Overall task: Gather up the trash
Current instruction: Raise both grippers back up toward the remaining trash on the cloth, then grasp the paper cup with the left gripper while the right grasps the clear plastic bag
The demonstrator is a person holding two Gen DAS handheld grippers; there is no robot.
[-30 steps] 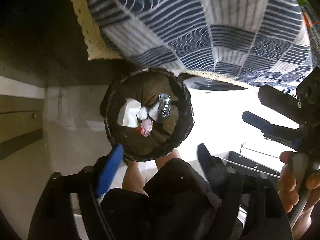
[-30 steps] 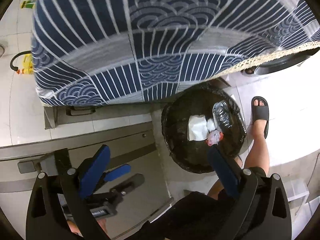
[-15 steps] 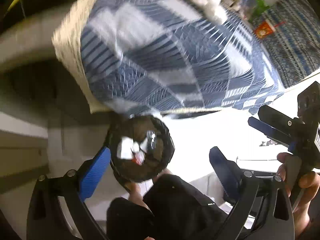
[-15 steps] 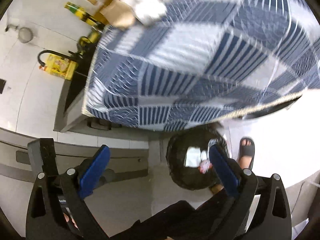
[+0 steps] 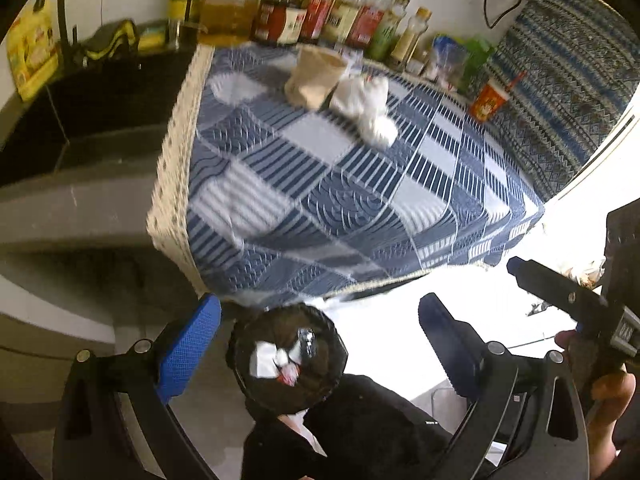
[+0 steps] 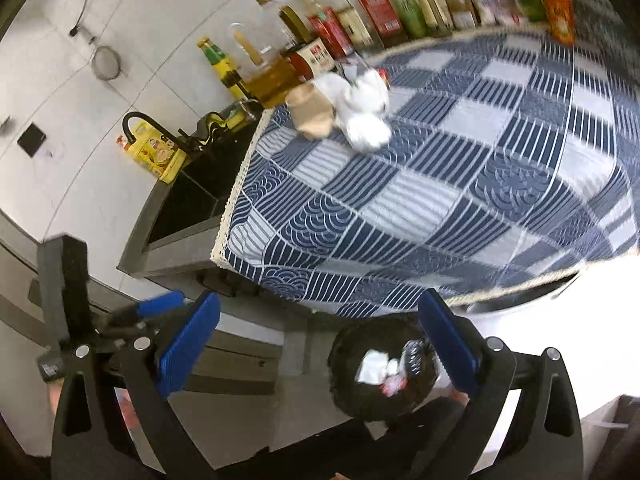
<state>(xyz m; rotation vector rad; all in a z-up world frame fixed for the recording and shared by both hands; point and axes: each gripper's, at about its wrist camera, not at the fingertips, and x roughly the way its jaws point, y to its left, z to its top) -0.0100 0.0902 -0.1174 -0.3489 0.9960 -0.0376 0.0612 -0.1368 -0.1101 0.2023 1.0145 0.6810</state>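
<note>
Both my left gripper [image 5: 318, 346] and right gripper [image 6: 318, 344] gape empty; the crumpled white paper [image 6: 366, 114] lies at twelve o'clock, its long axis toward five, neither hand clearly nearer.

A paper bag [image 5: 314, 80] and crumpled tissue [image 5: 366, 104] lie side by side on the tablecloth [image 5: 340, 200], bottles [image 5: 340, 4] behind them, sink [image 6: 188, 196] to the left, trash bin [image 5: 286, 360] on the floor below the counter edge

I see a quilted cloth table cover [image 5: 360, 184], crumpled white paper [image 6: 362, 108], and probably glossy plastic lining the bin [image 5: 286, 360].
</note>
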